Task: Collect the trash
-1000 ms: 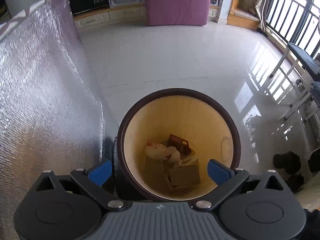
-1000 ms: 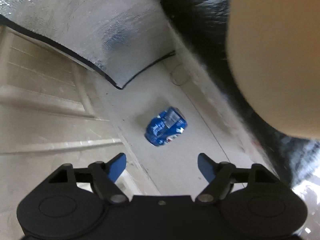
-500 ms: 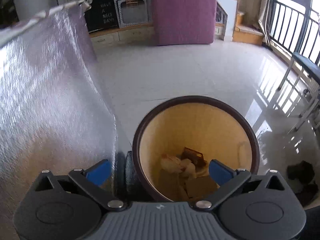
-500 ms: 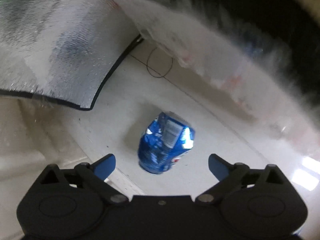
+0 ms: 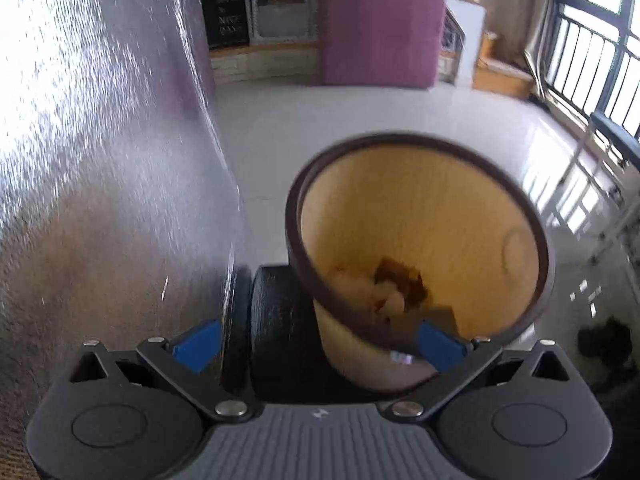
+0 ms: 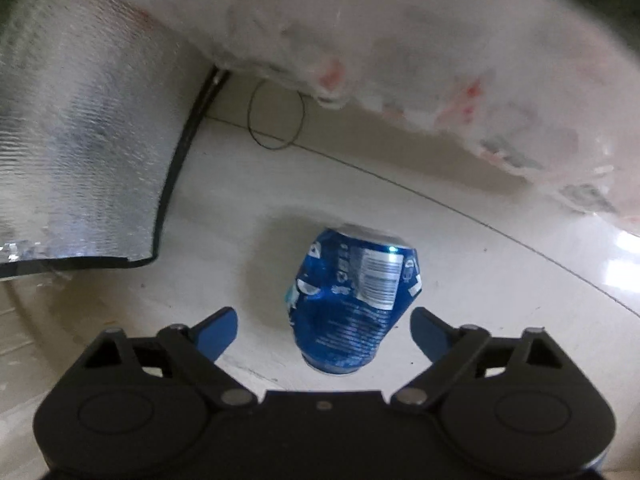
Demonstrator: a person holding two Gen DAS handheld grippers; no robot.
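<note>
A crushed blue drink can (image 6: 354,300) lies on the pale floor in the right wrist view. My right gripper (image 6: 324,330) is open, its blue fingertips on either side of the can's near end, not touching it. In the left wrist view a round bin (image 5: 420,248) with a dark rim and yellow inside holds paper and cardboard scraps (image 5: 394,286). My left gripper (image 5: 320,346) is open and empty, low beside the bin, with the bin's near wall between its fingertips.
A silver foil mat (image 5: 104,168) stands close on the left of the bin; its edge also shows in the right wrist view (image 6: 80,152). A white fluffy rug edge (image 6: 400,60) hangs above the can. A thin wire loop (image 6: 276,116) lies on the floor.
My right gripper has moved closer to the can, which now sits between its fingertips. My left gripper has dropped lower and nearer the bin's side.
</note>
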